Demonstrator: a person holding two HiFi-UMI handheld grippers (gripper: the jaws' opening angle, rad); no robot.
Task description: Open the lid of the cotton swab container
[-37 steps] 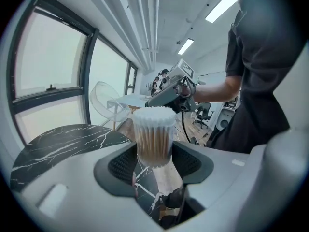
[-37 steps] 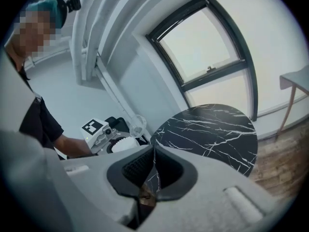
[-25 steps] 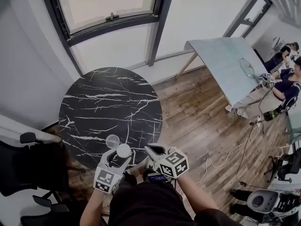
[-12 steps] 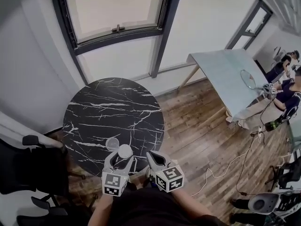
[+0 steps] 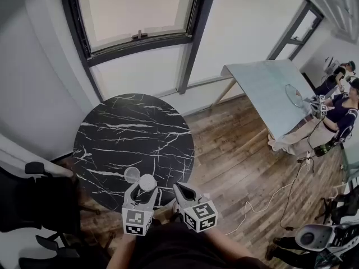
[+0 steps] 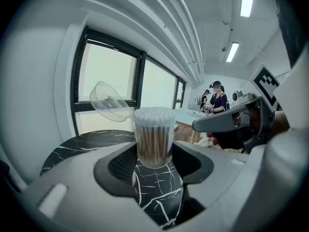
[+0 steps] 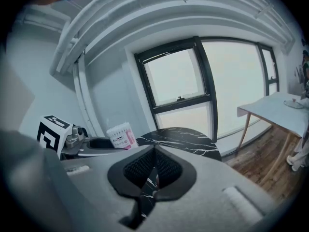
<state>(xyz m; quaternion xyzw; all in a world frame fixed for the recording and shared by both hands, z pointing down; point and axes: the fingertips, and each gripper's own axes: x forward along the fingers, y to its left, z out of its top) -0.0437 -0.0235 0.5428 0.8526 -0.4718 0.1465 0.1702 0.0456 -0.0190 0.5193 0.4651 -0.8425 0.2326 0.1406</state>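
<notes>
Already open: clear cylindrical plastic cotton swab container (image 6: 153, 137), clamped upright in the left gripper (image 5: 143, 194) over the near edge of the round black marble table (image 5: 134, 128). Its transparent lid (image 6: 110, 102) is tipped back at the rim. Right gripper (image 7: 153, 170): jaws together, empty, just beside. Advisable: keep container level and the grip steady.

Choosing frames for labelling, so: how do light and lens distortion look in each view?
Head view: even daylight, window frame bowed by the wide lens. Left gripper view: heavy fisheye, black corners, cotton swab container sharp against the bright window. Right gripper view: dark vignette, window panes washed out, shut right tongs in shade.
</notes>
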